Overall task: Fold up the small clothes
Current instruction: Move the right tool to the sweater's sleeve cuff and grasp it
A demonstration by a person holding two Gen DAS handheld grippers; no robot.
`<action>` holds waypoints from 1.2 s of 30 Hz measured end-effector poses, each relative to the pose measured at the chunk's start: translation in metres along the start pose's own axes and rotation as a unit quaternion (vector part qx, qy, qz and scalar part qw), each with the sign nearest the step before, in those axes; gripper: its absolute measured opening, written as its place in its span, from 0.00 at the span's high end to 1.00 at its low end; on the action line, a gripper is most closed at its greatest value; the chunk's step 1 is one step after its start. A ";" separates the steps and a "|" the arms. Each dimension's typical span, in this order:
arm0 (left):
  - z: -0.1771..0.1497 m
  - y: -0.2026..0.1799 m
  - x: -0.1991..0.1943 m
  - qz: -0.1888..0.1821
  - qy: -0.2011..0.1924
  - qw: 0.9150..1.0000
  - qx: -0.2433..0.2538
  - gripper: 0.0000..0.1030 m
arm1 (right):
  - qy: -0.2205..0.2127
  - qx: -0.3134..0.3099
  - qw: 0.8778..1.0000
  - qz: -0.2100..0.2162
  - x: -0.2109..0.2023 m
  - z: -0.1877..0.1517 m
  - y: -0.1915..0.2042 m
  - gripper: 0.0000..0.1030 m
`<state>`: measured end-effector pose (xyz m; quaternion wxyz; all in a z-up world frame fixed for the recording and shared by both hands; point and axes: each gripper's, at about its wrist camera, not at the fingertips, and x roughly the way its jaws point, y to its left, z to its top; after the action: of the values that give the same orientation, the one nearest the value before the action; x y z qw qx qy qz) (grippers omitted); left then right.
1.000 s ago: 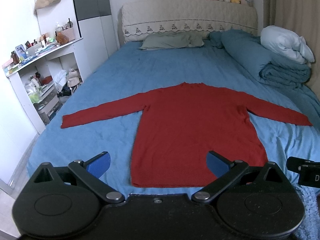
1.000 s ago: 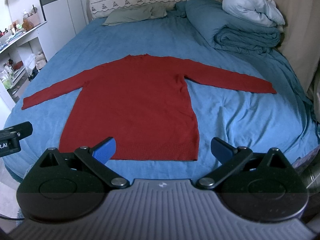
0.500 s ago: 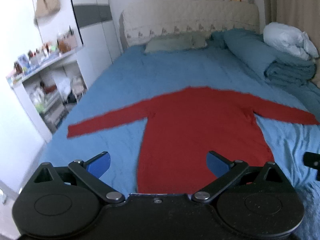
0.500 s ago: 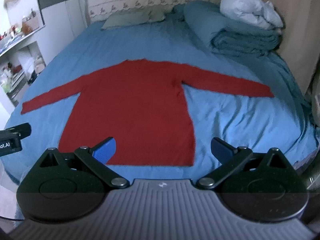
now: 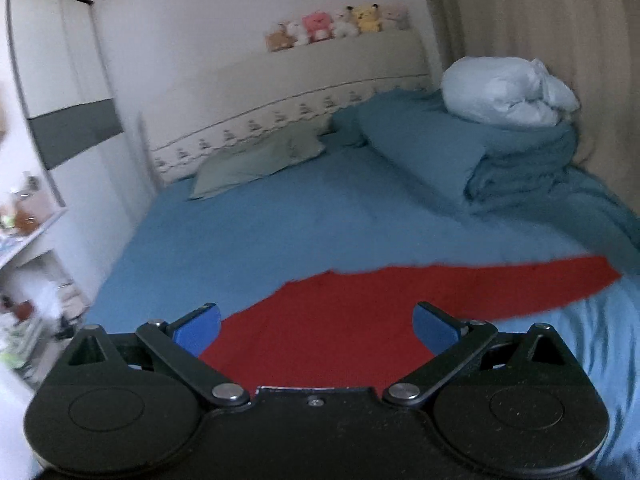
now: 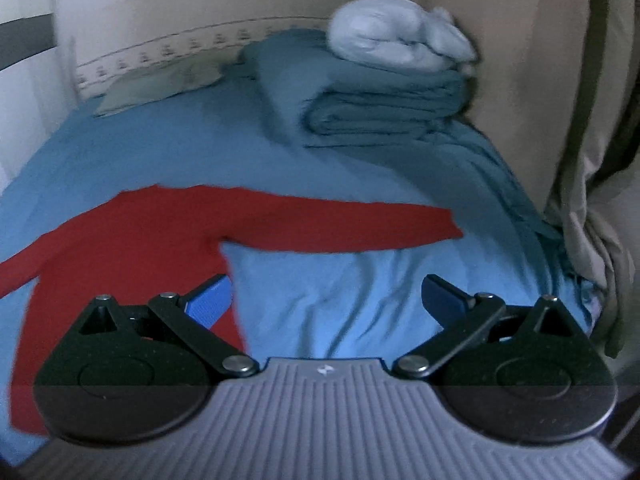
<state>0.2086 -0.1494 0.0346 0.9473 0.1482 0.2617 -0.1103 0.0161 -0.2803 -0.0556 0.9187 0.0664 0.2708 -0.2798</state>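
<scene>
Both tools are spread wide, nothing in either. The left gripper [image 5: 316,326] hangs over the upper body of the red sweater [image 5: 360,312], which lies flat on the blue bed sheet [image 5: 280,220], neck toward 12 o'clock and one sleeve running out toward 3. From the right gripper [image 6: 326,298] the same sweater [image 6: 132,232] sits at about 9 to 10 o'clock, its sleeve [image 6: 340,226] crossing to roughly 1 o'clock, cuff end near the edge of the folded teal duvet [image 6: 380,100] w/ a pale bundle [image 6: 400,40] on top.

What could go wrong, imo: both pictures are smeared (the tools look to be mid-swing), so a pinch made in a hurry could land on sheet as well as knit and drag the bedding up w/ the sleeve. The sheet under the right tool is already rumpled, so that's the likelier side for it. A grab too far up the sleeve instead of near the cuff would probably leave the end trailing and give a crooked fold. The knit looks limp and stretchy, so lifting one side alone may pull the body askew.

Writing: none I can read. There's a small pale mark on the right tool's grey housing [image 6: 322,370], too tiny to make out. Plush toys [image 5: 340,26] along the headboard, no labels legible.
</scene>
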 end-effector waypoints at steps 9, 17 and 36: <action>0.039 -0.075 0.181 -0.088 0.110 0.989 0.043 0.00 | 0.017 0.070 0.996 -0.059 0.137 0.023 -0.097 0.00; 0.023 -0.114 0.318 -0.132 0.196 0.971 0.036 0.00 | 0.037 0.161 0.985 -0.052 0.259 0.005 -0.165 0.00; -0.027 -0.134 0.400 -0.163 0.266 0.950 0.033 0.00 | 0.029 0.221 0.972 -0.081 0.367 -0.002 -0.206 0.72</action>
<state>0.4932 -0.3173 -0.2288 0.8071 0.1586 0.5208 -0.2285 0.1573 -0.6267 -0.2473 0.8476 0.2534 0.2329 -0.4040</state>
